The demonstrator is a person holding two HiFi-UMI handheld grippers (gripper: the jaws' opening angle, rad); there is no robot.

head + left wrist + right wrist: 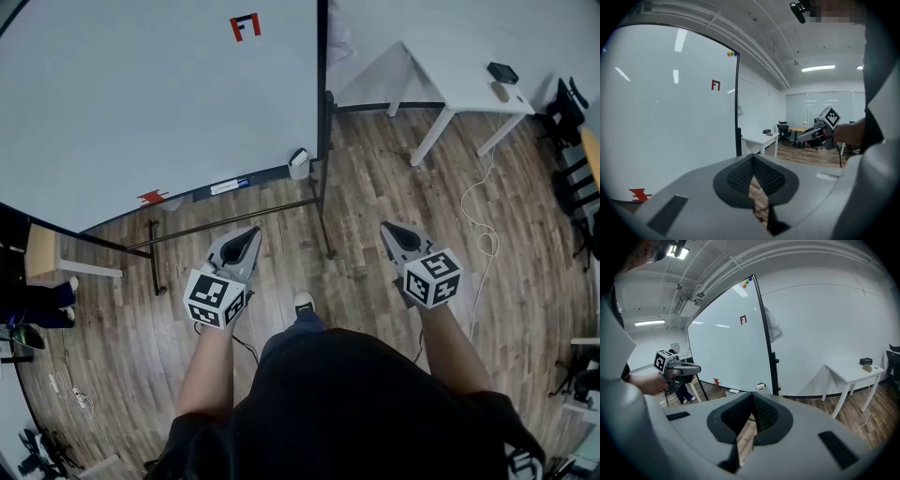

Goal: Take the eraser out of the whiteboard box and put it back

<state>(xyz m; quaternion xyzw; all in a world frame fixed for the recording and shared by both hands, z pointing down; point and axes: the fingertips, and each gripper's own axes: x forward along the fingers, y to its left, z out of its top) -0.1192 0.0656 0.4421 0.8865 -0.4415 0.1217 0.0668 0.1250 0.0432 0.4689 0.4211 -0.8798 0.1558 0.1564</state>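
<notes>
A large whiteboard [141,94] on a black wheeled stand fills the upper left of the head view. A small white box [298,165] hangs at its lower right corner, also seen in the right gripper view [761,386]. Something dark shows at the box's top; I cannot tell whether it is the eraser. My left gripper [253,231] is held over the wooden floor, short of the board's tray, jaws together and empty [753,155]. My right gripper [386,227] is level with it to the right, its tips also together with nothing between them [752,393].
The stand's black legs and crossbar [234,223] lie between me and the board. A white table [459,75] with small dark objects stands at the back right. A white cable [483,234] trails over the floor. A person's legs [37,302] and a wooden bench [42,253] are at the left.
</notes>
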